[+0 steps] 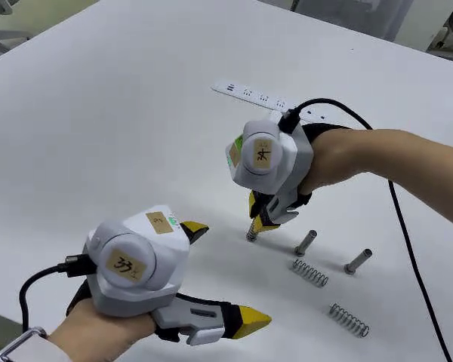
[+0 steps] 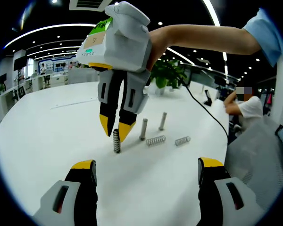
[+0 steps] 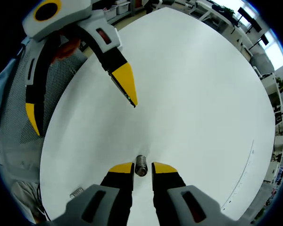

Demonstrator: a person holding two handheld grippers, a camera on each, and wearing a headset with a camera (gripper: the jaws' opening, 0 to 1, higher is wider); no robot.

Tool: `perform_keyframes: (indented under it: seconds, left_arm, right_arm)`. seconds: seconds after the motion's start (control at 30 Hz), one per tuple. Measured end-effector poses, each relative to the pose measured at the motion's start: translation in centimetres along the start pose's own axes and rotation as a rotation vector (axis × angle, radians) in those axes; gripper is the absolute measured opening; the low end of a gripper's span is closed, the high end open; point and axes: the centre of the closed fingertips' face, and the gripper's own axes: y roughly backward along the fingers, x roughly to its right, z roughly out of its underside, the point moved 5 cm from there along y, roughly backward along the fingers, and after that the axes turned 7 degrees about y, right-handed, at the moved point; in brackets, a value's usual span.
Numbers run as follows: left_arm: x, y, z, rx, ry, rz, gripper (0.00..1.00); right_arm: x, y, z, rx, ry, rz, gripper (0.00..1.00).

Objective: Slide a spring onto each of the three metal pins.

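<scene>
Head view over a white worktop (image 1: 98,113): nearest the camera, a person's left hand (image 1: 98,332) holds the left gripper (image 1: 225,275) low above the surface, its yellow-tipped fingers (image 1: 251,320) spread wide with nothing between them. To the right, a loose spring (image 1: 349,320) lies flat on the worktop. A second loose spring (image 1: 309,272) lies a little farther on, just in front of a bare pin (image 1: 306,243) that stands upright, with a second bare pin (image 1: 359,261) upright near it. Left of these, the right gripper (image 1: 255,224) points straight down, held in the person's right hand (image 1: 328,158). Left gripper view shows its fingertips flanking the top of a fitted spring (image 2: 116,138), which is coiled around a third pin (image 2: 117,149) standing on the worktop. Right gripper view looks down on that coil's top between the right fingers, which are drawn to a narrow gap; whether they pinch it cannot be told. A black cable (image 1: 408,249) trails from the right gripper across the worktop. Farthest back lies a white power strip (image 1: 260,96).
</scene>
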Motion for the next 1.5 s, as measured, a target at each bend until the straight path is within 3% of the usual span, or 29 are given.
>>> perform_keyframes:
  seconds: [0.27, 0.53, 0.83, 0.97, 1.3, 1.5]
  left_arm:
    - [0.1, -0.1, 0.1, -0.004, -0.002, 0.007, 0.91]
    - [0.3, -0.1, 0.0, -0.002, -0.01, 0.016, 0.91]
    - [0.6, -0.3, 0.1, -0.008, -0.02, 0.028, 0.91]
    - [0.9, -0.4, 0.1, -0.014, -0.025, 0.036, 0.91]
    - [1.1, -0.5, 0.2, -0.016, -0.02, 0.043, 0.91]
    - [1.3, -0.6, 0.4, -0.024, -0.022, 0.052, 0.91]
  right_arm:
    - [-0.4, 0.6, 0.5, 0.058, -0.047, 0.031, 0.35]
    - [-1.7, 1.4, 1.7, 0.123, -0.14, 0.065, 0.63]
    - [-2.4, 2.7, 2.1, 0.202, -0.214, 0.17, 0.94]
    - [-2.9, 3.0, 2.4, 0.238, -0.263, 0.213, 0.99]
    - [-3.6, 4.2, 3.0, 0.331, -0.399, 0.312, 0.99]
    - [-4.3, 5.2, 3.3, 0.38, -0.441, 0.357, 0.99]
